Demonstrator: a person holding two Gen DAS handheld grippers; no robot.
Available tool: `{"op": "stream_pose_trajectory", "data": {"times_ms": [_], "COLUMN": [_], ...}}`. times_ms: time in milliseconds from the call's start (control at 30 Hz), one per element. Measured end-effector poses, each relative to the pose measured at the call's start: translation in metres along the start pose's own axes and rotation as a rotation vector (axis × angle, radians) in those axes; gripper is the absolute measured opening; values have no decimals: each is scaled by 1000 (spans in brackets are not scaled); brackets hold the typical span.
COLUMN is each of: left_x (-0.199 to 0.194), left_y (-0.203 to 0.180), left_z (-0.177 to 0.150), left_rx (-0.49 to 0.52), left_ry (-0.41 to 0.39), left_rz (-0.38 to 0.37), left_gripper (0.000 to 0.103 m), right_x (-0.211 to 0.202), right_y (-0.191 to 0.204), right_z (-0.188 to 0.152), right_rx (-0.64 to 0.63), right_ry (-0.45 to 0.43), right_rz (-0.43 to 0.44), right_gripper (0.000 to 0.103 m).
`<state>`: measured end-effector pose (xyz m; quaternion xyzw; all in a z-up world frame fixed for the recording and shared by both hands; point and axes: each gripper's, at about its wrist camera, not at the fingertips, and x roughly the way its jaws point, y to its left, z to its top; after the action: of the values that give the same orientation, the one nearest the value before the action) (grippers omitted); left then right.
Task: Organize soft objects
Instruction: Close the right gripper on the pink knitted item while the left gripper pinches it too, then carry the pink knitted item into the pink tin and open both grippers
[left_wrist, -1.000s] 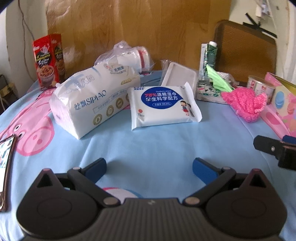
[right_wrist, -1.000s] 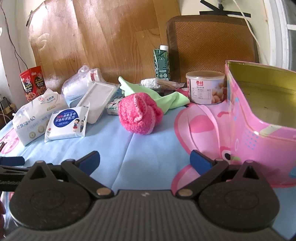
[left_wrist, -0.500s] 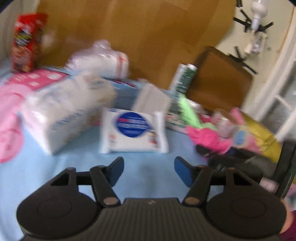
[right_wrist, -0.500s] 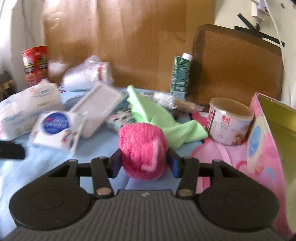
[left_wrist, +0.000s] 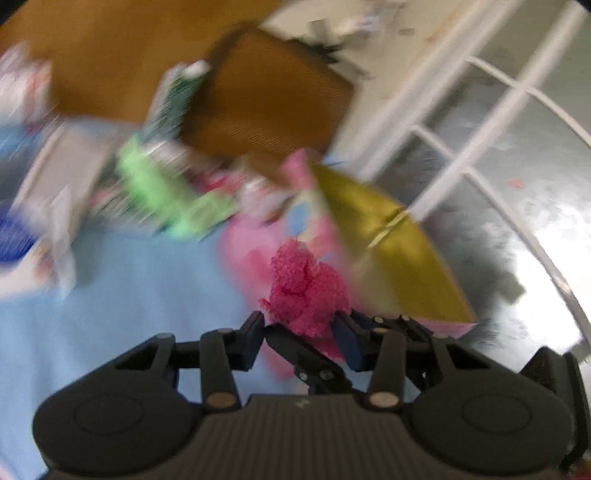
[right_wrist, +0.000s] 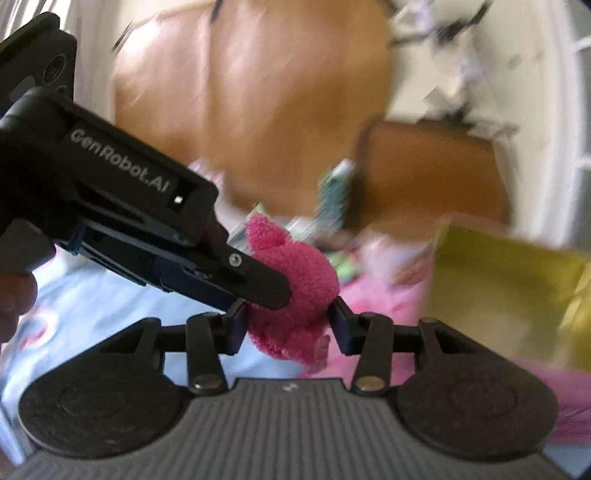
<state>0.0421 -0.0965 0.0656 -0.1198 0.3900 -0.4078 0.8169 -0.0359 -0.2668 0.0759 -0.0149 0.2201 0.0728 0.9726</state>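
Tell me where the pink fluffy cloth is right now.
The pink cloth sits between the right gripper's closing jaws, low centre in both views, with the left gripper closing on it too, left of the gold-lined box.

**A:** so what did the room actually look like behind all that?

**B:** pretty blurry tbh. There was a big wooden panel (right_wrist: 258, 110) along the back, warm brown with daylight glaring off it. A brown woven chair back (left_wrist: 269, 99) stood in front of it, by the pale wall (right_wrist: 461, 74).

**A:** any windows?

**B:** yeah, a window (left_wrist: 509, 147) with white bars filled the right side of the left view, glass frosted and glowing. Everything sat on a light blue sheet (left_wrist: 129, 295) with pink cartoon prints.
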Motion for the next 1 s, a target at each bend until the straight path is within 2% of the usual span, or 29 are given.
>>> {"op": "stream_pose_trajectory", "data": {"times_ms": [100,167,200,267,333,400,467,600,633,767,800,867,1000], "left_x": [21,47,61,81,76,60,40,18,14,-5,-10,-22,-47], "left_y": [-40,-57,-64,-72,-77,-73,-62,-37,-31,-5,3,18,50], "left_z": [19,25,26,25,16,14,16,19,17,0,-4,-14,-31], "left_rx": [102,126,126,125,120,114,105,46,38,24,19,-1,-78], "left_ry": [-24,-13,-3,10,-14,-73,-133,-161,-164,-165,-165,-164,-175], "left_rz": [-51,-80,-91,-62,-69,-88,-69,-29,-16,77,100,137,213], "left_gripper": [42,42,46,55,59,63,67,68,68,68,68,68,69], "right_x": [-17,-20,-20,-21,-24,-39,-52,-50,-41,0,3,12,40], "right_y": [-30,-51,-60,-76,-89,-106,-120,-140,-141,-163,-165,-165,-165], "right_z": [10,10,9,3,-2,-6,-6,-5,-5,-7,-11,-16,-4], "right_rx": [52,85,96,97,63,51,46,-69,-116,-191,-187,-211,-242], "right_ry": [-76,-81,-73,-78,-87,-165,-248,-439,-454,-329,-353,-355,-348], "right_rz": [-106,-177,-217,-283,-349,-427,-458,-613,-635,-635,-627,-649,-653], "right_gripper": [50,51,53,58,77,80,84,93,94,90,95,95,95]}}
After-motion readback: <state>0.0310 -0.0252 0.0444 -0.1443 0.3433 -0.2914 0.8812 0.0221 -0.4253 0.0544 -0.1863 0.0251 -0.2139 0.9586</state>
